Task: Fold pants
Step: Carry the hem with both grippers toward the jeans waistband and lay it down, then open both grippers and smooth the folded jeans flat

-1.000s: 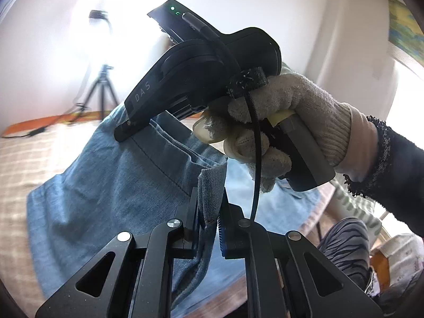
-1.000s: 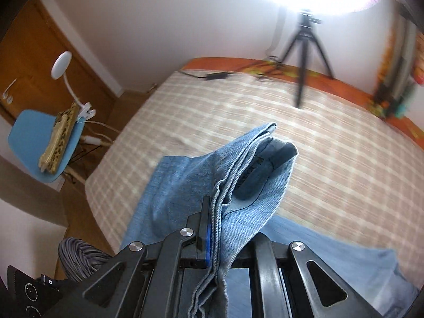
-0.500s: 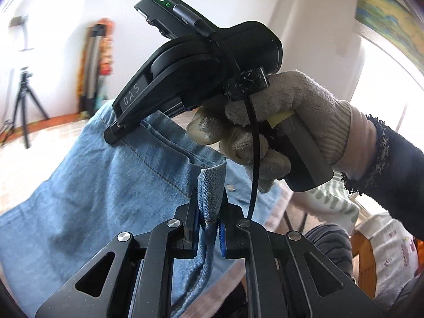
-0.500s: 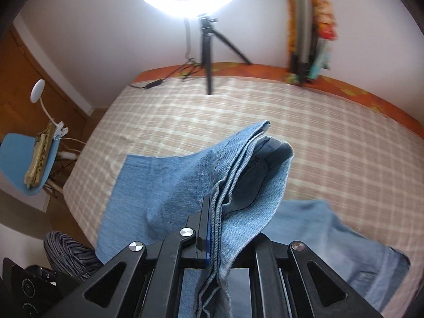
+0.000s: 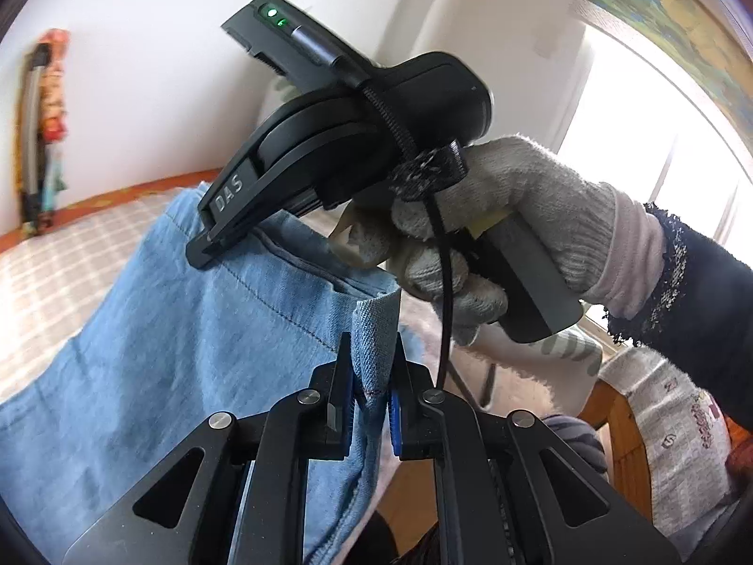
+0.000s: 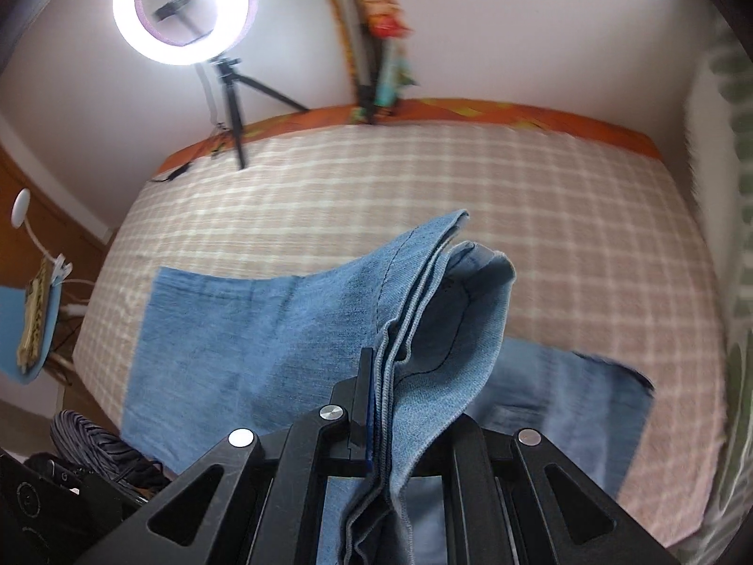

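Left wrist view: left hand-held gripper (image 5: pixel 369 393) pinches the pants (image 5: pixel 164 353), right hand-held gripper (image 6: pixel 400 405) clamps them too, lifted mid-frame over the bed (image 6: pixel 588 216). Mid-fold, I judge; next, lay the raised edge flat.

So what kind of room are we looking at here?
Most likely a bedroom set up for filming. The light blue denim pants lie on a bed with a beige checked cover, a glowing ring light on a black tripod stands at its far edge, and a blue chair sits alongside.
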A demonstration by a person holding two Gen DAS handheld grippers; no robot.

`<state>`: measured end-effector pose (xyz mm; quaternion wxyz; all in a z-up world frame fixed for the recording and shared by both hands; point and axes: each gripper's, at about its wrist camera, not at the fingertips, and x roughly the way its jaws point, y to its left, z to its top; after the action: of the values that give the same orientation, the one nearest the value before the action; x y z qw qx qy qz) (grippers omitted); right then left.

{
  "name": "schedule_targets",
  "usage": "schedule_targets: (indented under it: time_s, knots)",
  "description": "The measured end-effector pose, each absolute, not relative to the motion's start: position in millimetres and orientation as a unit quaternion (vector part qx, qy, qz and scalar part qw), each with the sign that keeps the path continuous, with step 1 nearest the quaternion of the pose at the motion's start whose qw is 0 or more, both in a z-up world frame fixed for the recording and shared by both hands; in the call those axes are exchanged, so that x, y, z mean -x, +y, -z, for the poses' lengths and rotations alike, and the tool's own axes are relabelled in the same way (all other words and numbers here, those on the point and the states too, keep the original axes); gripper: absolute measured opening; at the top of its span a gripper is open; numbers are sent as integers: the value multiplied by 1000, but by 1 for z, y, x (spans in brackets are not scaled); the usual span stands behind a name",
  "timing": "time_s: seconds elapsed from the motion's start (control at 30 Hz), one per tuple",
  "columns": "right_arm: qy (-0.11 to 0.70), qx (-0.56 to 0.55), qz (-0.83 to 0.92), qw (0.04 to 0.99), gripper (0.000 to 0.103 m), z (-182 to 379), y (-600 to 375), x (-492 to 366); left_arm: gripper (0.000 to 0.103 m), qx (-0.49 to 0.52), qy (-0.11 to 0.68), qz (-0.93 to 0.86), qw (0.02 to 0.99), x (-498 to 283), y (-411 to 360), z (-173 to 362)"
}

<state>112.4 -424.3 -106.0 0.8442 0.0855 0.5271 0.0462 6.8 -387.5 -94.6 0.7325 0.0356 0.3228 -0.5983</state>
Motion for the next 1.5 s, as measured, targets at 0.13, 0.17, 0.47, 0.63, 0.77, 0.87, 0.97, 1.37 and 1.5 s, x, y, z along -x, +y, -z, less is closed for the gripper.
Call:
schedule_targets:
  time_s: [0.13, 0.17, 0.47, 0.63, 0.77, 0.87, 0.97, 1.37, 1.5]
  knots:
    - [534, -101, -33, 839, 4, 123, -458, -101, 10, -42, 336, 610, 717, -2, -414, 107]
    - [536, -104, -32, 837, 4, 128, -463, -100, 10, -44, 341, 611, 713, -3, -419, 112]
    - [536, -148, -71, 828, 16, 181, -504, -84, 10, -69, 378, 614, 690, 8, -451, 147]
    - [517, -204, -68, 829, 49, 185, -534, -86, 10, -87, 389, 616, 679, 14, -459, 158]
    - [505, -227, -53, 831, 29, 188, -549, -98, 10, -89, 403, 613, 674, 14, -464, 166]
    - [508, -186, -46, 840, 12, 188, -537, -106, 16, -90, 407, 613, 671, 15, -463, 165]
    - [502, -139, -36, 853, 8, 181, -526, -105, 17, -95, 405, 615, 670, 15, -458, 157]
    - [514, -59, 33, 855, 13, 197, -523, -109, 33, -89, 403, 587, 697, 0, -387, 118]
    - [508, -58, 70, 857, 31, 184, -523, -107, 33, -85, 392, 562, 724, -10, -345, 101]
